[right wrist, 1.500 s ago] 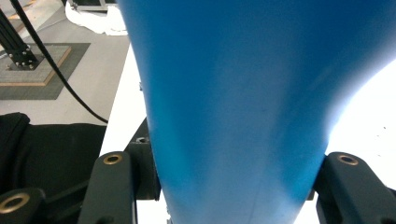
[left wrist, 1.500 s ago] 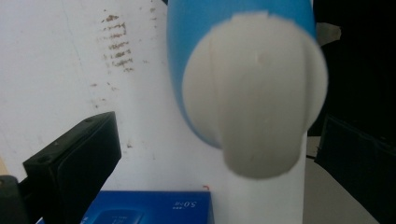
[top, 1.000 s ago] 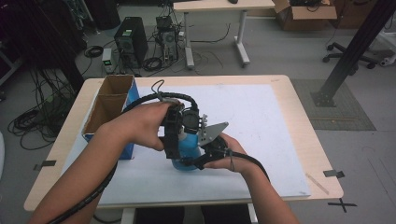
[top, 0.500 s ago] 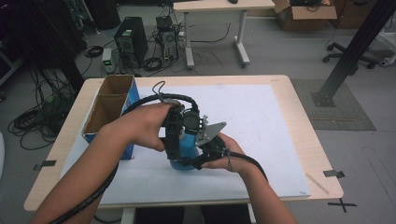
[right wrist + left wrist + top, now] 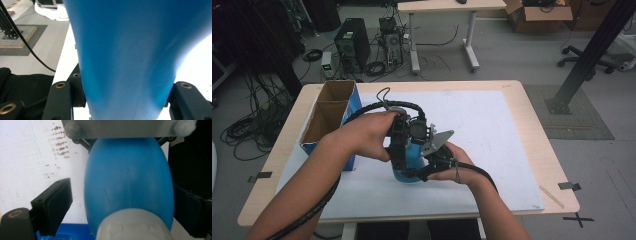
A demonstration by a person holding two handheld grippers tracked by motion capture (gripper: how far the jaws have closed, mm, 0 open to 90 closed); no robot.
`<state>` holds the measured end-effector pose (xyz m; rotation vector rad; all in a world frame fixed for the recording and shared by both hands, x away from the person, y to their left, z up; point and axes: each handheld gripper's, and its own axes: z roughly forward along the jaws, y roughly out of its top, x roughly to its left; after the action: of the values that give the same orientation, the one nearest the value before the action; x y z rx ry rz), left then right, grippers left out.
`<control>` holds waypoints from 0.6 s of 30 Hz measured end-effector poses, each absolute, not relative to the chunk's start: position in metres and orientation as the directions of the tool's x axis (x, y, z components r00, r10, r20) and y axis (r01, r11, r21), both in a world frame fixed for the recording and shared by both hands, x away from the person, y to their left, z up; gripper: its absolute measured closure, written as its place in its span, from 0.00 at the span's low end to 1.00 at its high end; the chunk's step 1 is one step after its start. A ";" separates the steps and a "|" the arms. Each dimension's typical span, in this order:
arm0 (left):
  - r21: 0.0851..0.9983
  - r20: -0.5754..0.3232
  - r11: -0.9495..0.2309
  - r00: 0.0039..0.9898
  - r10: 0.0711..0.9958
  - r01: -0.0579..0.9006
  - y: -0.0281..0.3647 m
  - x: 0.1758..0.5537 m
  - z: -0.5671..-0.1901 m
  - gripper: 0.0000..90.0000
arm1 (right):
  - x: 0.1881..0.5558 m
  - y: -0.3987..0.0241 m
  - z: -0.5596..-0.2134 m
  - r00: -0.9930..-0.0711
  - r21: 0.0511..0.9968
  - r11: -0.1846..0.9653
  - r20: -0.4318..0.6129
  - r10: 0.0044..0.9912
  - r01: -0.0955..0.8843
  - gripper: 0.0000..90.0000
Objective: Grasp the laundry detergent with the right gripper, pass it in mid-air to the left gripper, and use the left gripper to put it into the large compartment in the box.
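- Table (image 5: 532, 145): one, with a white sheet (image 5: 492, 125) covering most of its top.
- Cardboard box (image 5: 329, 117): one, open, blue-sided, at the far left edge.
- Blue bottle (image 5: 411, 161): one, upright near centre, between both hands.
- Right gripper (image 5: 432, 167): clamped on the bottle's body; its own view shows both jaws pressed to the blue wall (image 5: 125, 62).
- Left gripper (image 5: 399, 147): jaws have just been closing around the pale cap (image 5: 133, 226); left pad (image 5: 53, 207) stands clear, right side probably apart too.

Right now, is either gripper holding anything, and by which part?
The right gripper is shut on the blue bulb, across its body. The left gripper's jaws have just been closing around the bulb, one pad still apart from it.
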<state>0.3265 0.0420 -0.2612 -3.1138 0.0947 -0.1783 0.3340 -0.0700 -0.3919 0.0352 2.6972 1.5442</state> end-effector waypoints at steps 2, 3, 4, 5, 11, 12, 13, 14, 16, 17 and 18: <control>-0.023 0.111 -0.998 0.992 -0.061 -0.059 0.042 0.326 -0.262 0.14 | 0.334 -0.070 -0.392 -0.999 0.864 0.503 -0.018 0.035 0.002 0.49; -0.025 0.110 -0.998 0.992 -0.058 -0.056 0.042 0.326 -0.262 0.14 | 0.334 -0.070 -0.392 -0.999 0.865 0.502 -0.018 0.035 0.002 0.49; -0.031 0.108 -0.998 0.992 -0.062 -0.059 0.041 0.327 -0.262 0.15 | 0.334 -0.070 -0.391 -0.999 0.865 0.502 -0.019 0.035 0.001 0.49; -0.031 0.108 -0.998 0.992 -0.062 -0.059 0.041 0.327 -0.262 0.16 | 0.334 -0.070 -0.391 -0.999 0.865 0.502 -0.019 0.035 0.001 0.49; -0.028 0.109 -0.998 0.992 -0.061 -0.058 0.040 0.328 -0.262 0.18 | 0.334 -0.071 -0.391 -0.999 0.865 0.502 -0.017 0.037 0.004 0.49; -0.028 0.109 -0.998 0.992 -0.059 -0.057 0.040 0.328 -0.262 0.19 | 0.335 -0.071 -0.391 -0.999 0.865 0.502 -0.017 0.039 0.005 0.49; -0.031 0.109 -0.998 0.992 -0.060 -0.057 0.040 0.328 -0.262 0.19 | 0.335 -0.071 -0.391 -0.999 0.865 0.502 -0.017 0.039 0.005 0.49; -0.031 0.113 -0.998 0.992 -0.059 -0.056 0.040 0.328 -0.262 0.20 | 0.335 -0.071 -0.391 -0.999 0.865 0.501 -0.019 0.037 0.002 0.49; -0.029 0.114 -0.998 0.992 -0.062 -0.059 0.039 0.328 -0.261 0.23 | 0.335 -0.071 -0.391 -0.999 0.867 0.499 -0.019 0.038 0.003 0.49; -0.037 0.111 -0.997 0.992 -0.066 -0.062 0.039 0.328 -0.261 0.23 | 0.335 -0.071 -0.391 -0.999 0.867 0.498 -0.018 0.038 0.004 0.49; -0.037 0.111 -0.997 0.992 -0.065 -0.061 0.038 0.328 -0.261 0.23 | 0.335 -0.072 -0.390 -0.999 0.867 0.499 -0.016 0.040 0.006 0.49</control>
<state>0.3279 0.0385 -0.2609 -3.1015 0.0983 -0.1750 0.3349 -0.0715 -0.3904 0.0408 2.6901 1.5558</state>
